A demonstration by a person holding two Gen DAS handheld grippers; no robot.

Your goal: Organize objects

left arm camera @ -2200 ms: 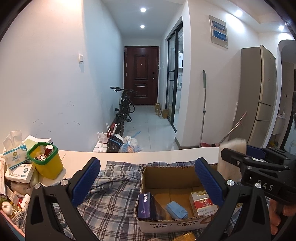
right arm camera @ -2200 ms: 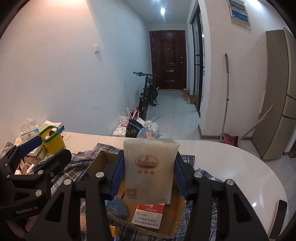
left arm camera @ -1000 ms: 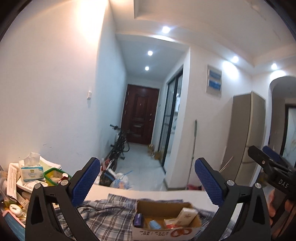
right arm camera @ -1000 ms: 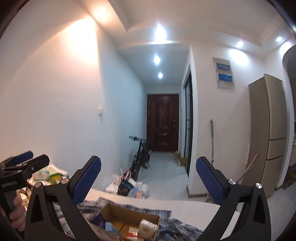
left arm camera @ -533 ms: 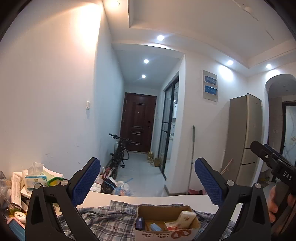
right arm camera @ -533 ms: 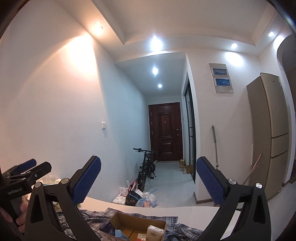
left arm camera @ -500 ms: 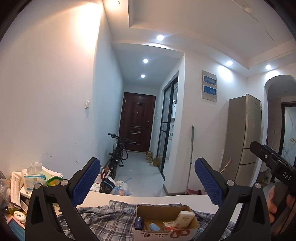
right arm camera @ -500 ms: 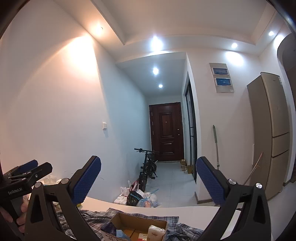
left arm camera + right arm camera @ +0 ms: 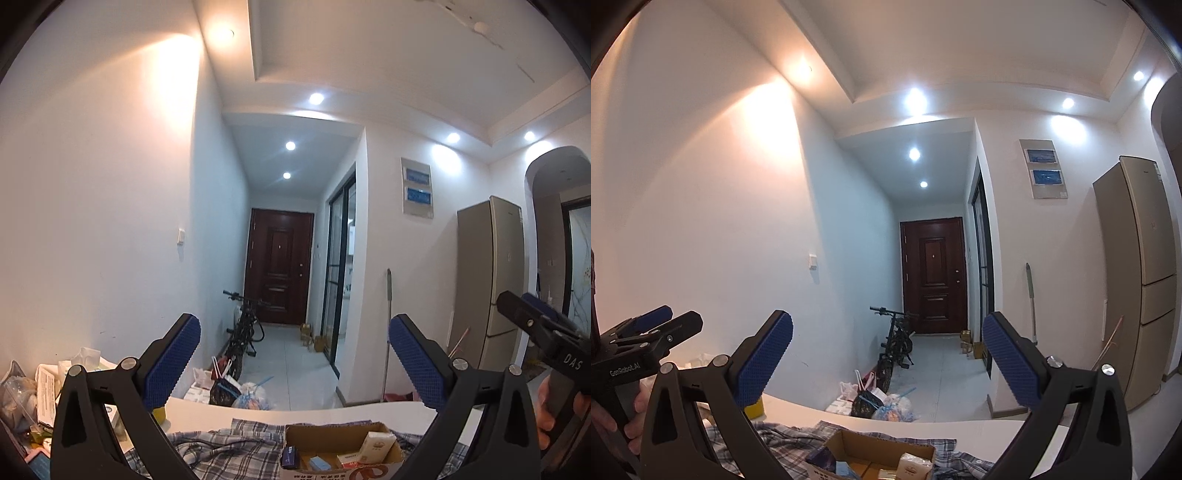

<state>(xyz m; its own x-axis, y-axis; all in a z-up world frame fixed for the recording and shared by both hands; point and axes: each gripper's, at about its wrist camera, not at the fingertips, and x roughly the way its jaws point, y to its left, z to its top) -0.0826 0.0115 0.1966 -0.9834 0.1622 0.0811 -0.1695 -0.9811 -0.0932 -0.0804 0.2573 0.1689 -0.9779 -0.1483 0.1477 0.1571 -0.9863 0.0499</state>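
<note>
**Both claws empty and raised above the box**

I have both tools lifted high and tipped up toward the hallway, so the work sits at the very bottom of each view. My left gripper [image 9: 293,354] has its blue pads spread wide with nothing between them; my right gripper [image 9: 886,354] is the same, apart and empty.

The cardboard box [image 9: 334,434] sits on the plaid cloth [image 9: 225,446] spread over the white table [image 9: 332,411]. Inside it I can make out a cream packet [image 9: 376,446] leaning at the right, a red-and-white carton [image 9: 345,459], a small light-blue item [image 9: 317,463] and a dark blue box [image 9: 290,455] at the left wall. From the right wrist view the cream packet [image 9: 914,467] lies near the box's front edge.

I judge I am between placements: nothing is in hand, and the box already holds several things. To the left of the cloth there is a clutter pile [image 9: 40,391] with a tissue pack and a yellow tub [image 9: 753,406], mostly hidden behind the fingers. The next move, as I read it, calls for tipping a tool back down, choosing a loose piece from that pile and approaching with the pads wide. The risk is fishing blind, since the pile is half hidden.
</note>
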